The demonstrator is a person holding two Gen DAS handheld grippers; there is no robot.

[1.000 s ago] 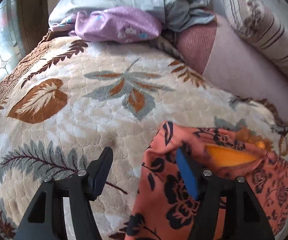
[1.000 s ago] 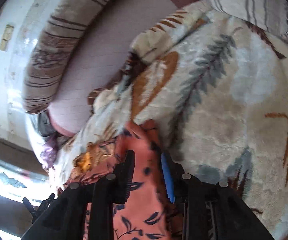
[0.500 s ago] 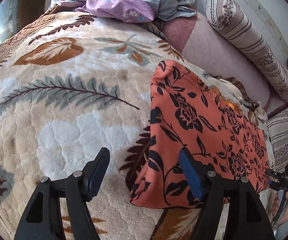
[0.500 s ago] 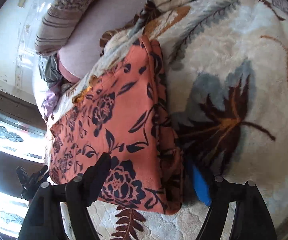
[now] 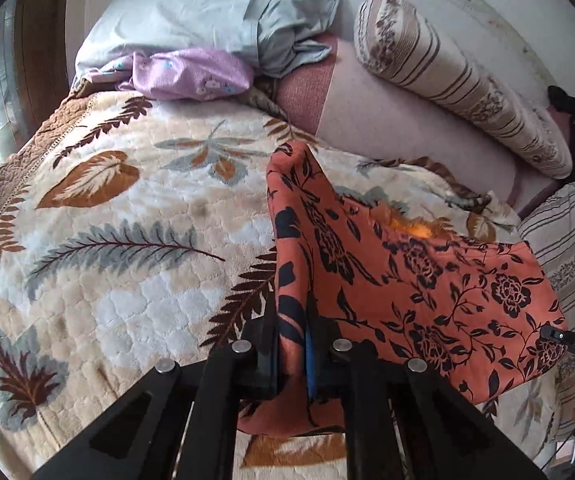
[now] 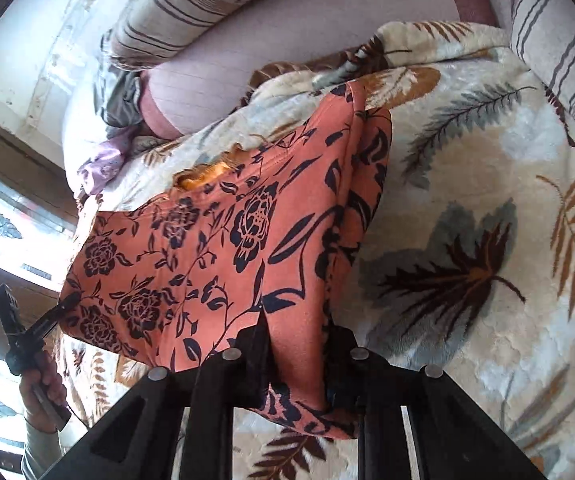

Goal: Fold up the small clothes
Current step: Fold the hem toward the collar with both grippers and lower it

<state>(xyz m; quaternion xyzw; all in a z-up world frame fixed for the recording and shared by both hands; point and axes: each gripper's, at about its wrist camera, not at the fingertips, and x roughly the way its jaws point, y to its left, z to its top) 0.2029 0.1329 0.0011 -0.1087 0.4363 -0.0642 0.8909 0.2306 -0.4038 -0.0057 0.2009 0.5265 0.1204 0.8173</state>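
An orange garment with black flowers (image 5: pixel 427 280) lies on the leaf-patterned blanket (image 5: pixel 127 240), its near edge lifted. My left gripper (image 5: pixel 293 344) is shut on the garment's near left corner, with fabric pinched between the pads. In the right wrist view the same garment (image 6: pixel 191 248) hangs from my right gripper (image 6: pixel 297 352), whose jaws are closing with a thick fold of cloth pressed between them. The left gripper (image 6: pixel 35 328) shows at the cloth's far corner, held by a hand (image 6: pixel 43 384). The garment's far edge still rests on the blanket (image 6: pixel 467 280).
A grey pillow (image 5: pixel 207 12) and a purple cloth (image 5: pixel 191 74) lie at the head of the bed. A striped bolster (image 5: pixel 459 80) rests on the pink sheet (image 5: pixel 399 128) along the wall. A window frame runs along the left side.
Both grippers stood open over the garment's near edge half a second ago; now both have closed on it and risen, lifting that edge off the blanket.
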